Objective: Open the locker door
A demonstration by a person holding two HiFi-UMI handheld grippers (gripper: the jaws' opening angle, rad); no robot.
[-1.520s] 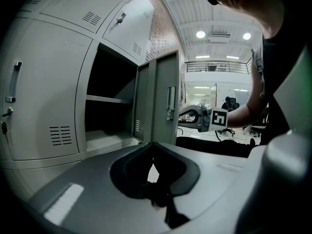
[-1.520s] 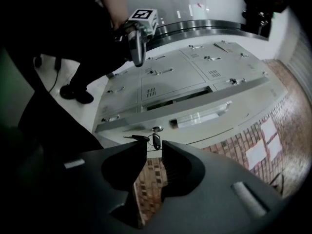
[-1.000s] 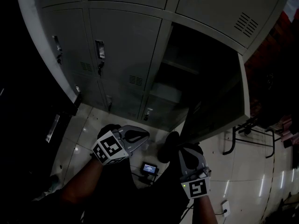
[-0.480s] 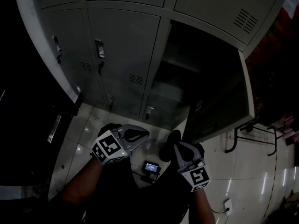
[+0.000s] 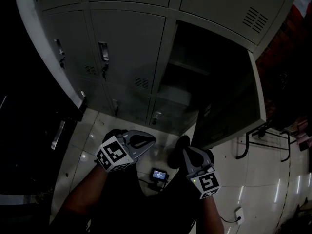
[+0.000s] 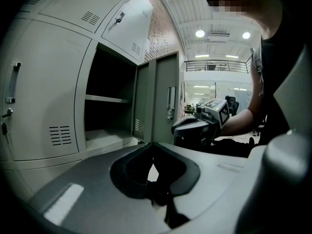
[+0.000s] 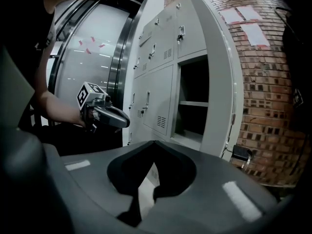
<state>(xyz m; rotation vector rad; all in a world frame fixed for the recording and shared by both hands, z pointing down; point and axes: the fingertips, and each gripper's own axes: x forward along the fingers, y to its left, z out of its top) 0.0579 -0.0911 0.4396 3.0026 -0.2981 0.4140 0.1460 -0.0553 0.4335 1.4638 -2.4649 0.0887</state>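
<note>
The grey locker door (image 5: 234, 106) stands swung open to the right, baring a dark compartment (image 5: 195, 72) with one shelf. The door (image 6: 165, 101) and compartment (image 6: 109, 101) also show in the left gripper view, and the door (image 7: 222, 82) shows beside the compartment (image 7: 192, 101) in the right gripper view. My left gripper (image 5: 152, 141) is low over the floor, shut and holding nothing, well short of the lockers. My right gripper (image 5: 182, 145) hangs beside it, also shut and holding nothing, below the door's lower edge. Each gripper view shows the other gripper: right (image 6: 187, 129), left (image 7: 119, 121).
Closed lockers with handles (image 5: 105, 52) fill the wall left of the open one. A small device with a lit screen (image 5: 157, 174) and its cable lie on the tiled floor between my arms. A metal frame (image 5: 253, 140) stands at the right by a brick wall (image 7: 273, 82).
My right gripper has shifted slightly up in the head view. The left gripper and the open door have not moved.
</note>
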